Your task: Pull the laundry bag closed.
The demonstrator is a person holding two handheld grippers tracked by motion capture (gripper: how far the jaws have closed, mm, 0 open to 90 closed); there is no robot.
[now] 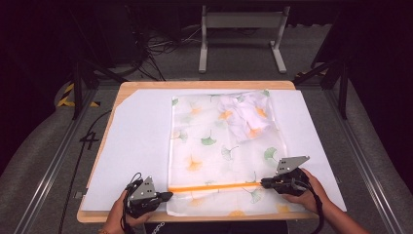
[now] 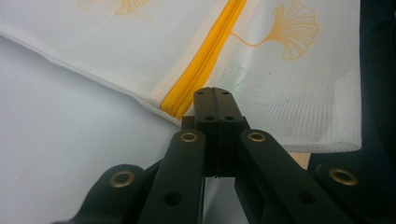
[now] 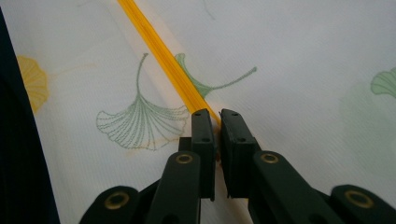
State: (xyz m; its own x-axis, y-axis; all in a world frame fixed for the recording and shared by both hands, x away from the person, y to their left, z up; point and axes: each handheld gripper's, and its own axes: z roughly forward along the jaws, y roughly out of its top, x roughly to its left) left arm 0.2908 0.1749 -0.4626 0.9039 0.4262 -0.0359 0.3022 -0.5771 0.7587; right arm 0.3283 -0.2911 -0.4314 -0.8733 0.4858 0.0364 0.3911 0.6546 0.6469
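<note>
A: What's being worked on?

B: A white mesh laundry bag (image 1: 221,146) printed with ginkgo leaves, lying flat on the white sheet (image 1: 136,141) that covers the wooden table (image 1: 204,84). An orange zipper (image 1: 214,186) runs across the bag near the person's edge of the table.

A: Where are the grippers?

B: One at each end of the zipper. The left gripper (image 1: 168,196) sits at the bag's left edge; in the left gripper view its jaws are pressed flat together right at the zipper's end (image 2: 184,93), with bag fabric under the tips. Whether any fabric is pinched between them I cannot tell.

A: And the right?

B: The right gripper (image 1: 264,183) is at the zipper's other end. In the right gripper view its jaws stand narrow, a thin slit between them, closed at the orange zipper (image 3: 163,60) where it runs in between the tips. The pull itself is hidden by the jaws.

A: Anything inside the bag?

B: A crumpled white garment (image 1: 246,114) with orange patches, bunched in the far right corner, well apart from both grippers.

A: What else is around?

B: A grey metal stand (image 1: 241,36) on the floor beyond the table, loose cables (image 1: 160,46) near it, and dark frame rails (image 1: 53,161) along both sides. Nothing lies between the grippers but the bag and its zipper.
</note>
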